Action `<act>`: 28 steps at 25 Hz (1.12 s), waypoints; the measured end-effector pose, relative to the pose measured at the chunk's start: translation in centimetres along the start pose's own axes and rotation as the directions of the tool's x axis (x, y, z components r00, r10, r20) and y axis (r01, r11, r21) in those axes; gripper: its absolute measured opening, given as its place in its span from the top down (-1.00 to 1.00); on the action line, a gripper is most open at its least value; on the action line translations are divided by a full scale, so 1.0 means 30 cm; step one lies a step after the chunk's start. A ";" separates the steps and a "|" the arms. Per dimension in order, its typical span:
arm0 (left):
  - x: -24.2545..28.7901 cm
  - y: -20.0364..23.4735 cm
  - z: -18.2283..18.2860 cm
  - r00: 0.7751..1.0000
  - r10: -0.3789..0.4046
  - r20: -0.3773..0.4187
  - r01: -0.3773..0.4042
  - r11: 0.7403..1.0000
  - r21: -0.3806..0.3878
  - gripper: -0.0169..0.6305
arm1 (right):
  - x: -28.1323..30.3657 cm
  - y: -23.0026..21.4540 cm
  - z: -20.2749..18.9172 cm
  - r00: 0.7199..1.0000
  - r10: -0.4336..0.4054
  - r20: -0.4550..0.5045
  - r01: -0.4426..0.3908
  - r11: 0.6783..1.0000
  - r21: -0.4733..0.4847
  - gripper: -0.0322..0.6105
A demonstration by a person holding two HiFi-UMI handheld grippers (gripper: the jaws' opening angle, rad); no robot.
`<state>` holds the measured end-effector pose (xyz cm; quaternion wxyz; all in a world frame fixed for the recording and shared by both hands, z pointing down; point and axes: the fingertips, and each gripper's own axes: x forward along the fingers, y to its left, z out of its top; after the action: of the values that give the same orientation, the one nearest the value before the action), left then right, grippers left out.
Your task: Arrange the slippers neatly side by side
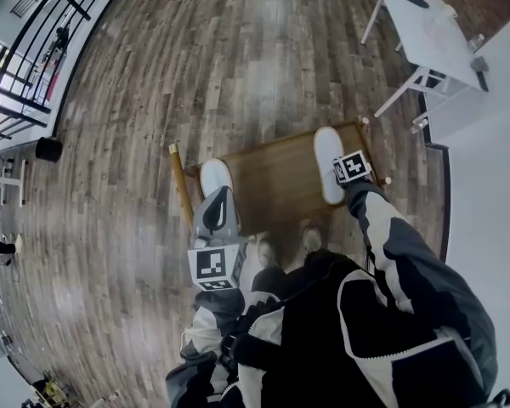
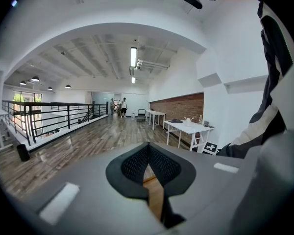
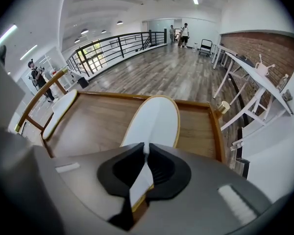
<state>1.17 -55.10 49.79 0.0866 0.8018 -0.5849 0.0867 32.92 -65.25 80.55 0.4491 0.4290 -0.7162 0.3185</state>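
Two white slippers lie well apart on a brown wooden tabletop (image 1: 276, 185) with a raised rim, which stands on a plank floor (image 1: 195, 58). The right slipper (image 3: 154, 121) lies sole up near the tabletop's right end, its length running across the wood. The left slipper (image 1: 212, 175) sits at the opposite end, hard against the rim there. In the right gripper view it shows as a pale strip along the far left edge.

The right tool (image 3: 146, 153) is closed on the near end of the right slipper. The white sole with its tan edging passes between the dark pads, which pinch together above it. In the head view this tool's marker cube (image 1: 351, 167) sits just beside that slipper's near end, at the end of a grey-and-black sleeve (image 1: 391, 236).

The left tool (image 2: 148, 151) is closed tip to tip with no slipper between its pads – only a sliver of brown wood shows through the gap behind them. Its camera looks out level across the room, toward a black railing (image 2: 54, 116) and white tables (image 2: 188, 128). From the head view this tool hangs over the tabletop's near left corner, its tip at the near end of the left slipper – whether it touches cannot be told.
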 end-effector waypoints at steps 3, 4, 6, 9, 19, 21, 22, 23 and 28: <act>-0.005 0.013 -0.011 1.000 0.007 0.000 -0.007 1.000 -0.007 0.91 | -0.021 0.008 0.018 0.999 0.015 0.036 -0.015 1.000 0.017 0.83; -0.007 0.019 -0.014 1.000 0.010 0.002 -0.010 1.000 -0.012 0.91 | -0.032 0.015 0.027 0.999 0.021 0.049 -0.022 1.000 0.021 0.83; -0.011 0.032 -0.017 1.000 0.017 0.007 -0.017 1.000 -0.022 0.91 | -0.056 0.037 0.051 0.997 0.032 0.076 -0.033 0.999 0.017 0.83; -0.019 0.045 -0.021 1.000 0.023 0.013 -0.023 0.999 -0.029 0.91 | -0.092 0.088 0.089 0.992 0.054 0.116 -0.054 0.999 -0.002 0.83; -0.079 0.089 0.004 0.998 0.043 0.035 -0.042 0.998 -0.047 0.91 | -0.146 0.407 0.193 0.965 0.190 0.184 -0.182 0.982 -0.059 0.83; -0.097 0.100 0.010 0.998 0.054 0.030 -0.053 0.997 -0.053 0.91 | -0.136 0.484 0.203 0.960 0.217 0.178 -0.206 0.975 -0.076 0.83; -0.106 0.107 0.011 0.998 0.059 0.030 -0.058 0.997 -0.054 0.91 | -0.130 0.522 0.207 0.957 0.231 0.176 -0.219 0.972 -0.084 0.83; -0.116 0.114 0.008 0.998 0.063 0.033 -0.061 0.997 -0.053 0.91 | -0.122 0.559 0.210 0.954 0.244 0.172 -0.231 0.969 -0.092 0.83; -0.166 0.147 -0.013 0.997 0.075 0.032 -0.074 0.996 -0.047 0.91 | -0.068 0.726 0.224 0.948 0.288 0.138 -0.271 0.954 -0.131 0.83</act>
<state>-4.54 -51.73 49.14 0.0915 0.7785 -0.6177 0.0629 11.30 -60.89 74.49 0.3654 0.3210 -0.8190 0.3043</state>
